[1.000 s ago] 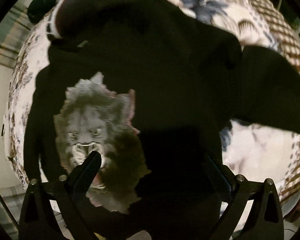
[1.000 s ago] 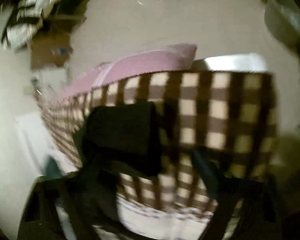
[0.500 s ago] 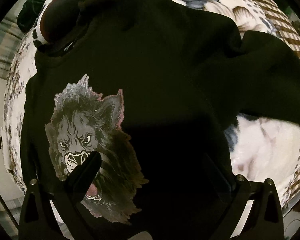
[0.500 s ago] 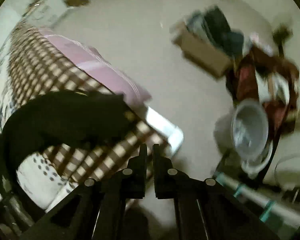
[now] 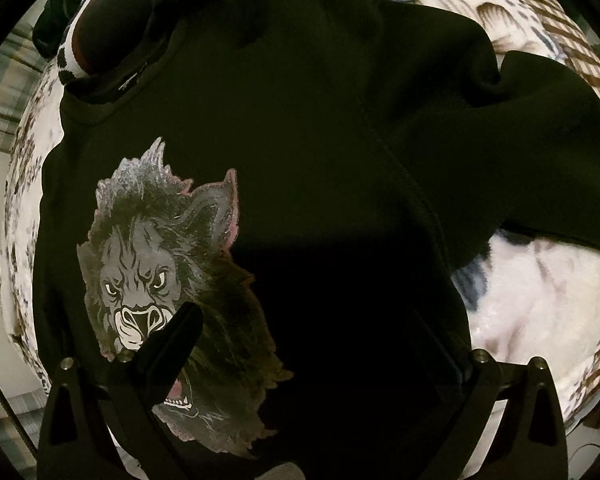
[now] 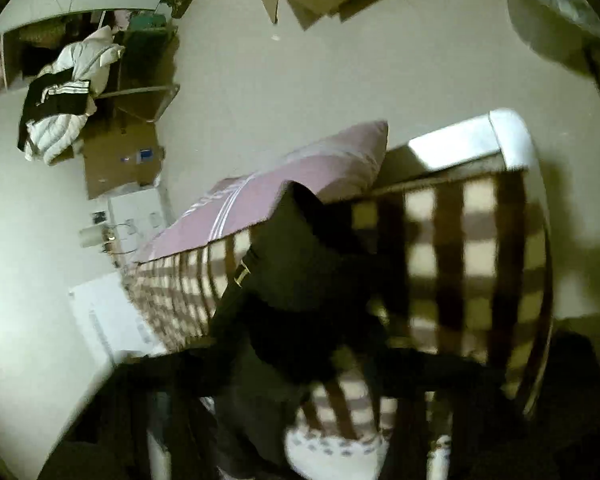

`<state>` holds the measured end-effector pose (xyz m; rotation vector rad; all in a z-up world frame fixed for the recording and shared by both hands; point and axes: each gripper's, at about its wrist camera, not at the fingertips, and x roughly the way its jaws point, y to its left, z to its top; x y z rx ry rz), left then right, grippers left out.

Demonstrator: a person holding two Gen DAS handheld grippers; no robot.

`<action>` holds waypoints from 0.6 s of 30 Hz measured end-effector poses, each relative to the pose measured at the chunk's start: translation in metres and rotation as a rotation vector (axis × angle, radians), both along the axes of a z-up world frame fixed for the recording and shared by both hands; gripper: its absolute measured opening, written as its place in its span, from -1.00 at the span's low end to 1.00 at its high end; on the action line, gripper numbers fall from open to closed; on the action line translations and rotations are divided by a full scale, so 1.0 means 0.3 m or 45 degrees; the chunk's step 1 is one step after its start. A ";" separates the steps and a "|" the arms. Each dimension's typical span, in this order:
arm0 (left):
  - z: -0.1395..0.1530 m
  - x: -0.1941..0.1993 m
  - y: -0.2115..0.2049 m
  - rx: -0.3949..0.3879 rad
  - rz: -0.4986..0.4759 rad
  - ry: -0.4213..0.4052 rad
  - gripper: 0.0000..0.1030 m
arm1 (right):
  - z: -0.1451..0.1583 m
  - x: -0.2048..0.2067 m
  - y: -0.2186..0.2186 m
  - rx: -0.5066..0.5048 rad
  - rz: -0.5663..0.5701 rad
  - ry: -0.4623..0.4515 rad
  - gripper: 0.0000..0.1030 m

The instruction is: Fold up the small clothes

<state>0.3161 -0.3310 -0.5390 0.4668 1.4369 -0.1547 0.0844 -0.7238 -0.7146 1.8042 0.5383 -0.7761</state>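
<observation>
left wrist view, matte black sweatshirt (image 5: 300, 128), jagged wolf print (image 5: 160, 264), fleecy blanket (image 5: 540, 320)

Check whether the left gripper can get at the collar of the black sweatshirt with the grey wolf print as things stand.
Probably yes. The left gripper hangs open above the black sweatshirt, which lies spread on the patterned blanket. Nothing lies between it and the collar at the far left.

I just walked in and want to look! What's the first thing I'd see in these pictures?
A snarling grey lion face printed on a black sweatshirt, spread flat over a flowery blanket on the bed. The left hand-held gripper hangs open right above it. In the right view, which is blurry, a pink pillow lies on a brown checked cover.
</observation>
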 end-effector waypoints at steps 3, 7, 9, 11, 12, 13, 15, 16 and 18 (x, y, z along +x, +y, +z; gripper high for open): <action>0.005 -0.002 0.001 -0.009 -0.012 -0.005 1.00 | 0.109 0.024 -0.011 -0.154 0.106 0.094 -0.82; 0.019 0.012 0.053 -0.029 -0.016 -0.015 1.00 | 0.323 -0.047 -0.045 -0.322 0.132 0.181 -0.83; 0.024 0.019 0.082 -0.035 -0.009 -0.017 1.00 | 0.367 -0.084 -0.060 -0.329 0.155 0.212 -0.83; 0.015 0.031 0.097 -0.040 0.000 -0.015 1.00 | 0.376 -0.110 -0.063 -0.299 0.191 0.251 -0.83; 0.005 0.036 0.103 -0.039 0.002 -0.012 1.00 | 0.338 -0.112 -0.055 -0.272 0.219 0.277 -0.83; -0.003 0.051 0.113 -0.035 0.002 -0.011 1.00 | 0.307 -0.122 -0.054 -0.247 0.232 0.287 -0.83; -0.016 0.059 0.123 -0.035 -0.001 -0.011 1.00 | 0.208 -0.181 -0.050 -0.155 0.207 0.271 -0.82; -0.016 0.041 0.121 -0.034 -0.004 -0.014 1.00 | 0.154 -0.217 -0.047 -0.085 0.179 0.225 -0.69; -0.023 0.043 0.128 -0.031 -0.016 -0.021 1.00 | 0.070 -0.292 -0.030 0.014 0.084 0.207 -0.36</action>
